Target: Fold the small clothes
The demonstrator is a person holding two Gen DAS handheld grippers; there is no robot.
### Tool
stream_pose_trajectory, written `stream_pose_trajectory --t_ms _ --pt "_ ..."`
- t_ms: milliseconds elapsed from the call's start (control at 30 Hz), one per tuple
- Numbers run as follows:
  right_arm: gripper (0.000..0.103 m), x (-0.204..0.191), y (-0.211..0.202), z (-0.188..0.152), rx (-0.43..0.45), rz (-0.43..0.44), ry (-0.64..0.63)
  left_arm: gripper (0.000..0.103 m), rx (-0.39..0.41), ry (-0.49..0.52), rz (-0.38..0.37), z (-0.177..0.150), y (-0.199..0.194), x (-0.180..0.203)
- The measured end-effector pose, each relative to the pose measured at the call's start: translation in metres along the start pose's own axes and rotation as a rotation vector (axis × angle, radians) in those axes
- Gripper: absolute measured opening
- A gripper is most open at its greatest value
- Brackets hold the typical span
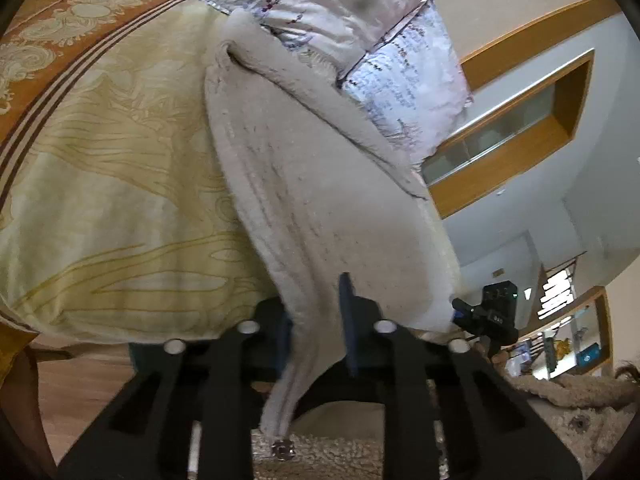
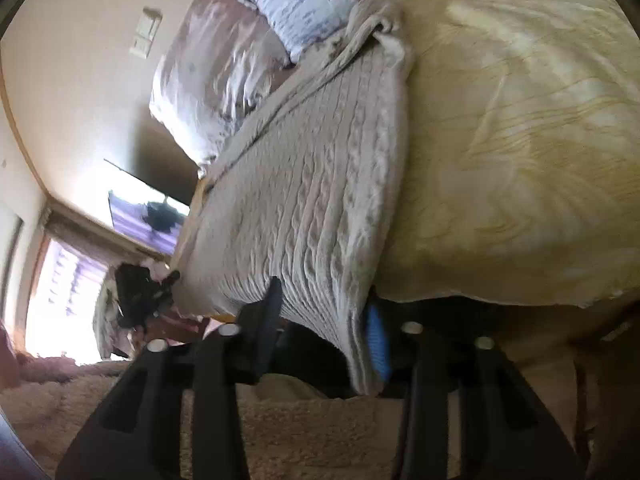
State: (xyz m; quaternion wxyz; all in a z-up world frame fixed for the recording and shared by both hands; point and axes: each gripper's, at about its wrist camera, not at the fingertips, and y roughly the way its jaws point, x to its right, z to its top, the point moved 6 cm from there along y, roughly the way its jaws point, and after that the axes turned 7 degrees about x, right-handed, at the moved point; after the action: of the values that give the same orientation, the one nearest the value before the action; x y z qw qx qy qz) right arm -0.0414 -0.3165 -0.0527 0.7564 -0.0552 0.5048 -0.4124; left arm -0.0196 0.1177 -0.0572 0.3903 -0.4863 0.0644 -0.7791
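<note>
On bed edge: left gripper (image 1: 316, 320) and right gripper (image 2: 326, 320) both clamp knit garment (image 2: 304, 200).

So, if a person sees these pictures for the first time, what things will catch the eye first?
First is the pale cable-knit garment, which lies along the yellow patterned bedspread from the near edge towards the pillows. Both grippers have a corner of its near hem: the left gripper and the right gripper are shut on it. Behind it, floral pillows lie at the head of the bed.
</note>
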Motion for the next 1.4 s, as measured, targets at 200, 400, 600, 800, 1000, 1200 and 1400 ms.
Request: stream_pose_trajectory --t_ms 200,400,600,800,1000,1200,1400 --pt "0.008 -0.02 -0.009 0.016 0.111 0.015 -0.095 0.006 0.0 0.048 0.03 0.006 -0.001 0.006" --pt "0.008 -0.034 -0.027 0.045 0.286 0.003 -0.145 0.006 0.058 0.074 0.039 0.031 -0.008 0.011" --pt "0.008 -0.042 -0.031 0.071 0.415 -0.085 -0.176 0.006 0.163 0.074 0.043 0.072 -0.017 0.018" --pt "0.008 -0.054 -0.042 0.103 0.552 -0.152 -0.22 0.006 0.27 0.114 0.045 0.121 -0.022 0.038" --pt "0.008 -0.071 -0.034 0.141 0.603 -0.165 -0.269 0.006 0.315 0.14 0.069 0.168 -0.011 0.051" --pt "0.008 -0.082 -0.021 0.179 0.632 -0.203 -0.318 0.006 0.338 0.14 0.096 0.203 0.005 0.05" --pt "0.008 -0.069 0.005 0.217 0.628 -0.223 -0.294 0.006 0.352 0.132 0.121 0.241 0.036 0.04"
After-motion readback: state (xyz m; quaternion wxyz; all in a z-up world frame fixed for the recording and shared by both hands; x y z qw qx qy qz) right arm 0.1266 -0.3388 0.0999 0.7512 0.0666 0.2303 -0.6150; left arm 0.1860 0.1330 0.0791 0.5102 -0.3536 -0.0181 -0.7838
